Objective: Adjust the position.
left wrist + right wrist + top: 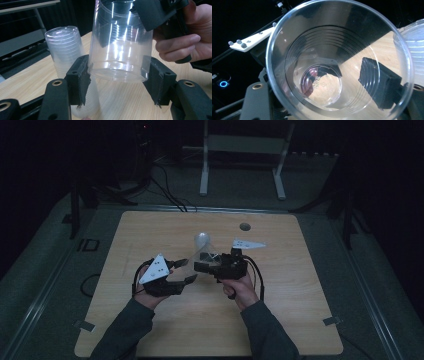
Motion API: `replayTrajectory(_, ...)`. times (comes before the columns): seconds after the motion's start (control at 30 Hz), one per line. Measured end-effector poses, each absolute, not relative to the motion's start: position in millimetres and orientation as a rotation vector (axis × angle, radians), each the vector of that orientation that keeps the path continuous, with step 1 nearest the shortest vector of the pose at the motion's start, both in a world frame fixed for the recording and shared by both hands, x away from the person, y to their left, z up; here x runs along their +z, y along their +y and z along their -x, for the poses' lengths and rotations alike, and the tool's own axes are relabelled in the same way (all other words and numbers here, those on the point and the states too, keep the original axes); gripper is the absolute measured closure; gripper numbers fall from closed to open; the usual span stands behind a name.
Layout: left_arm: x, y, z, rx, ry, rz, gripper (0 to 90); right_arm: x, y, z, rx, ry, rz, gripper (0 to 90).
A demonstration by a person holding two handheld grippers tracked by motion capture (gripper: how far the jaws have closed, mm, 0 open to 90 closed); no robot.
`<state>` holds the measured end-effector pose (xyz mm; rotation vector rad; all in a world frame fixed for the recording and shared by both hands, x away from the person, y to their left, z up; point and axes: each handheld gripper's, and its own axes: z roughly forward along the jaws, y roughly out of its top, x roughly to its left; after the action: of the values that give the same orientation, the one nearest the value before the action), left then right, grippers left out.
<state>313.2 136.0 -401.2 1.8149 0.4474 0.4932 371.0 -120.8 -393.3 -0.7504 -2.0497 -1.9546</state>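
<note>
Cup handover mid-air: left gripper [117, 82] clamps the clear plastic cup [120, 42] at its base; right gripper [210, 265] grasps its rim. I pull apart gently, avoiding the far stack of clear cups [65, 47].

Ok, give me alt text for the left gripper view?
A clear plastic cup sits base-first between the left gripper pads, while the right gripper grips its upper end. Behind it, a stack of upturned clear cups stands on the wooden table.

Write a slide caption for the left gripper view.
Left gripper clamps a clear plastic cup by its base, beside a stack of cups on the wooden table.
</note>
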Motion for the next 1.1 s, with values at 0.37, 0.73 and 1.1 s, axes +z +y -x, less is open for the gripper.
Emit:
replayTrajectory(0.37,-399.1,132.8,-316.3,0.419,0.455,-1.883,29.6,-391.1,-121.8,-369.7,-1.94,-2.112,0.755,32.3)
replayTrajectory(0.73,-399.9,132.2,-325.7,0.304,0.497,-1.957,26.7,-385.9,-120.8,-365.7,-1.889,-2.291,0.753,32.2)
replayTrajectory(1.1,-401.9,130.9,-330.5,0.276,0.507,-2.01,26.9,-382.5,-111.2,-359.0,-1.776,-2.491,0.739,32.0)
